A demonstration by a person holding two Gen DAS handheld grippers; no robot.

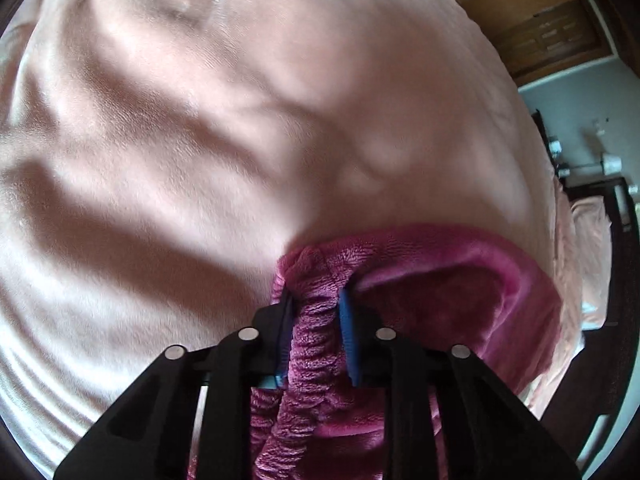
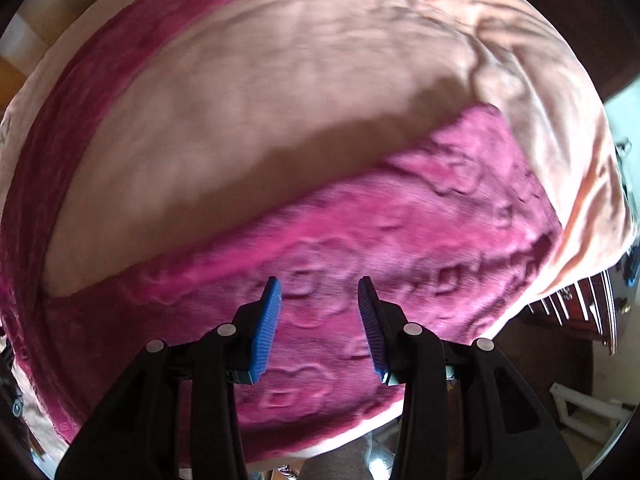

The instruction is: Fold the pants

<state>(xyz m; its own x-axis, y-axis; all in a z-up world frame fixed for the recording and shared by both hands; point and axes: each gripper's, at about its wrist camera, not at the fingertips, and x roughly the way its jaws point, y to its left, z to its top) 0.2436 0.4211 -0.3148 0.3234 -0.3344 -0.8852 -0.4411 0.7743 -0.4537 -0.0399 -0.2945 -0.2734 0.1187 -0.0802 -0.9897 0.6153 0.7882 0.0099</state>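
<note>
Left gripper (image 1: 316,300) is clamped on the gathered waistband of the magenta pants (image 2: 400,220) over the pink bed cover (image 1: 200,120); right gripper (image 2: 319,292) stands open above them, gripping nothing.

Pants (image 2: 400,216) lie on the bed cover (image 2: 280,80).

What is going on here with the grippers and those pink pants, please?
A person is folding fuzzy magenta pants on a bed with a pale pink blanket, using two handheld grippers. The left gripper is clamped on a gathered, elastic-looking edge of the pants. The right gripper is open above a flat stretch of the pants, with nothing between its pads. Another strip of the pants runs along the left edge of the right view.
</note>
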